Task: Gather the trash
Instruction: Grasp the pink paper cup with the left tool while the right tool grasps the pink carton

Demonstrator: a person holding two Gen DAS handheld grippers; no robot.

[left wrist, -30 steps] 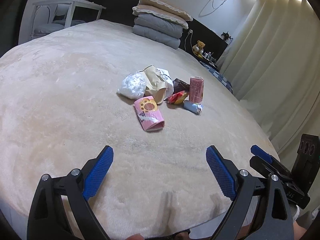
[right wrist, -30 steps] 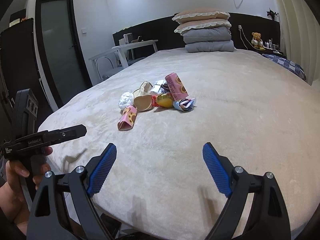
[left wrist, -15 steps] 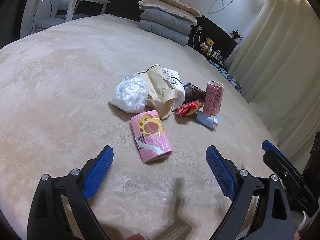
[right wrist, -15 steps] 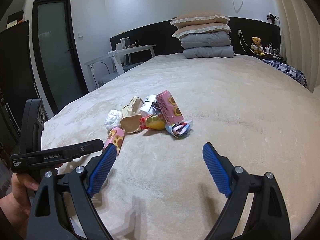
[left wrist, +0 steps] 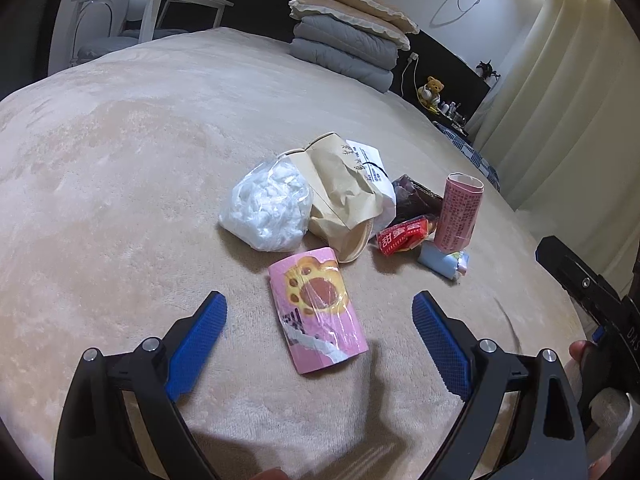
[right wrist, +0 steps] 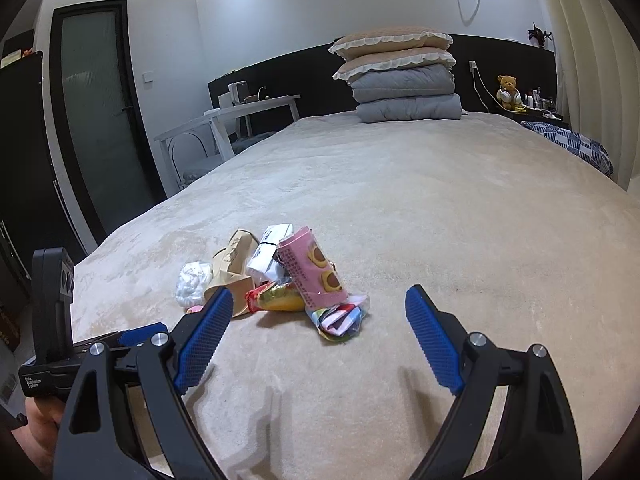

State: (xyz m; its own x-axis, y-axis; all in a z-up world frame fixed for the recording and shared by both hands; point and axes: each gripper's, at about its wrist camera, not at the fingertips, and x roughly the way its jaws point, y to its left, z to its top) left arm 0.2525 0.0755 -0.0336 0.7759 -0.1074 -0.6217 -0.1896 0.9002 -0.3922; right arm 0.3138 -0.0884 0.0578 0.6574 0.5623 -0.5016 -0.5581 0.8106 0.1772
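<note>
A small heap of trash lies on the beige bed (left wrist: pixel 120 184). Nearest the left gripper (left wrist: pixel 320 332) is a pink paw-print packet (left wrist: pixel 316 308), lying between the open jaws but untouched. Behind it sit a clear bag of white stuff (left wrist: pixel 268 208), a crumpled brown paper bag (left wrist: pixel 344 196), a red wrapper (left wrist: pixel 402 236), an upright pink packet (left wrist: pixel 458 212) and a light blue wrapper (left wrist: pixel 444 264). In the right wrist view the right gripper (right wrist: pixel 320 320) stands open just short of a colourful wrapper (right wrist: pixel 340 318) and the pink cookie packet (right wrist: pixel 312 276).
Stacked pillows and folded grey quilts (right wrist: pixel 400 76) sit at the head of the bed. A white side table (right wrist: pixel 236 120) and a dark door (right wrist: pixel 96 120) stand to the left, curtains (left wrist: pixel 560 100) to the right. A hand (right wrist: pixel 36 428) holds the left gripper's handle.
Both grippers have moved forward over the bed toward the trash heap, which now looks larger and closer. The pink paw-print packet now lies between the left jaws. Both jaws stayed open.
</note>
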